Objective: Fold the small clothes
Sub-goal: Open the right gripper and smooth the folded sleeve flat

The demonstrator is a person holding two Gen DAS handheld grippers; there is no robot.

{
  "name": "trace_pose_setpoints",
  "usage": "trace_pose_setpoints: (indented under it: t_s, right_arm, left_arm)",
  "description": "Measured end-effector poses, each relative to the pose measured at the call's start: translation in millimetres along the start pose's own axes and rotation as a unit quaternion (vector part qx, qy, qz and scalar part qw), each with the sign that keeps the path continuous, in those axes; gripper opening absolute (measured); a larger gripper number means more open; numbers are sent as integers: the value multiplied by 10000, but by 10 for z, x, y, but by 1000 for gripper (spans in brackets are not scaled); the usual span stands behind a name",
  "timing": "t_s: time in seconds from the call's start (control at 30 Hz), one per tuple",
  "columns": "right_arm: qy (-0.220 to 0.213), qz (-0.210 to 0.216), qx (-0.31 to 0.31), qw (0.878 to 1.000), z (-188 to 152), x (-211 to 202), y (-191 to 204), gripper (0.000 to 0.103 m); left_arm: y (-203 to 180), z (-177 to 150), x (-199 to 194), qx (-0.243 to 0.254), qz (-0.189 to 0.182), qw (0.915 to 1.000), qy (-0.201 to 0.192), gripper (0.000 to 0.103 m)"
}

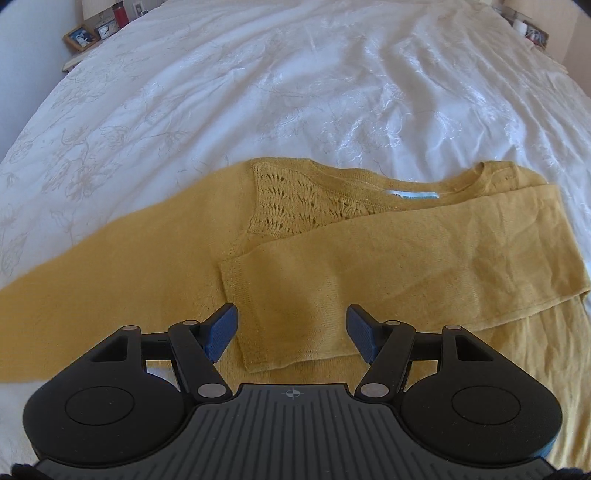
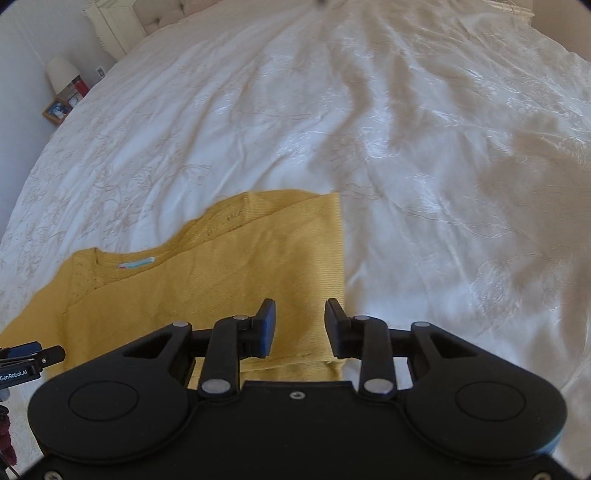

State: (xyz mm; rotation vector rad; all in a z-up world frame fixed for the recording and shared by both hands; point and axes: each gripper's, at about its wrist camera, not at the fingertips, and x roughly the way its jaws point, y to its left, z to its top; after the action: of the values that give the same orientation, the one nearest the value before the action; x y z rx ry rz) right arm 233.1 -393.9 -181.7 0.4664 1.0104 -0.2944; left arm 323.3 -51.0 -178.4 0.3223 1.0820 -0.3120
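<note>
Left wrist view: mustard sweater (image 1: 332, 251) lies flat on the white bedspread (image 1: 258, 92), across the lower half of the frame, one sleeve (image 1: 406, 258) folded over its body; left gripper (image 1: 291, 328) jaws released, nothing between them. Right wrist view: right gripper (image 2: 300, 328) jaws parted above the sweater's edge, gripping nothing.

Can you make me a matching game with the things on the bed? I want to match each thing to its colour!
Things:
1. sweater
2. bedspread
3. pads on the left gripper
4. bottle on the bedside table

Colours:
A. blue
B. red
C. mustard yellow
D. white

Pairs: 1-C, 2-D, 3-A, 4-B
</note>
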Motion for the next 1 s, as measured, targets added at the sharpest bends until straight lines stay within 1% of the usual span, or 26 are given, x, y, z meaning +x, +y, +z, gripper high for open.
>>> trace_pose_setpoints:
  t_s: [0.07,0.13,0.17,0.2,0.23,0.27,0.33,0.4,0.47,0.5,0.53,0.6,0.63,0.67,0.7,0.73,0.8,0.87,0.93,1.0]
  right_arm:
    - [48,-82,5,10000,54,88,-93,42]
    - [99,-135,-8,9999,88,185,-192,42]
    - [121,-142,-16,9998,111,229,-209,42]
    - [148,-145,-27,9998,135,277,-234,42]
    - [172,-121,-38,9998,158,338,-258,42]
    - [184,-86,-43,9998,179,381,-264,42]
    - [210,55,-46,9998,223,486,-267,42]
    - [241,298,23,9993,261,594,-270,44]
    - [271,474,118,9984,293,686,-275,52]
    - [297,554,160,9979,303,732,-274,52]
    - [334,654,214,9971,309,786,-276,52]
    - [390,827,326,9953,318,853,-284,52]
    - [412,911,390,9942,323,872,-290,52]
    - [439,961,457,9934,328,884,-290,44]
    - [479,1012,478,9926,335,879,-282,34]
    - [489,949,368,9936,366,830,-232,13]
    - [318,707,-119,9969,393,669,-99,13]
    - [134,298,-536,9980,407,515,9,11]
    - [69,70,-544,9985,409,472,-3,11]
    - [253,-36,-441,9987,389,588,-67,12]
  left_arm:
    - [11,-2,146,98,273,9995,125,64]
    - [97,-39,328,159,614,9971,424,64]
    - [167,-71,420,162,776,9950,603,66]
    - [229,-99,454,111,763,9951,617,69]
    - [328,-136,445,-10,646,9965,540,74]
    - [371,-148,448,-64,603,9966,550,78]
    - [428,-138,448,-123,540,9967,588,79]
    - [426,-127,459,-125,559,9964,622,81]
    - [405,-107,483,-112,627,9958,654,86]
    - [405,-100,492,-117,654,9956,662,88]
    - [407,-91,505,-128,685,9953,678,92]
    - [432,-84,522,-181,641,9953,701,94]
    - [453,-83,527,-214,622,9952,720,97]
    - [477,-88,531,-243,608,9952,725,100]
    - [499,-104,541,-285,569,9953,724,101]
    - [508,-103,560,-332,544,9952,737,103]
    - [555,-98,581,-405,481,9952,755,103]
    - [540,-97,574,-396,493,9951,756,103]
    - [527,-102,571,-390,527,9952,732,103]
    - [516,-112,571,-403,559,9951,711,103]
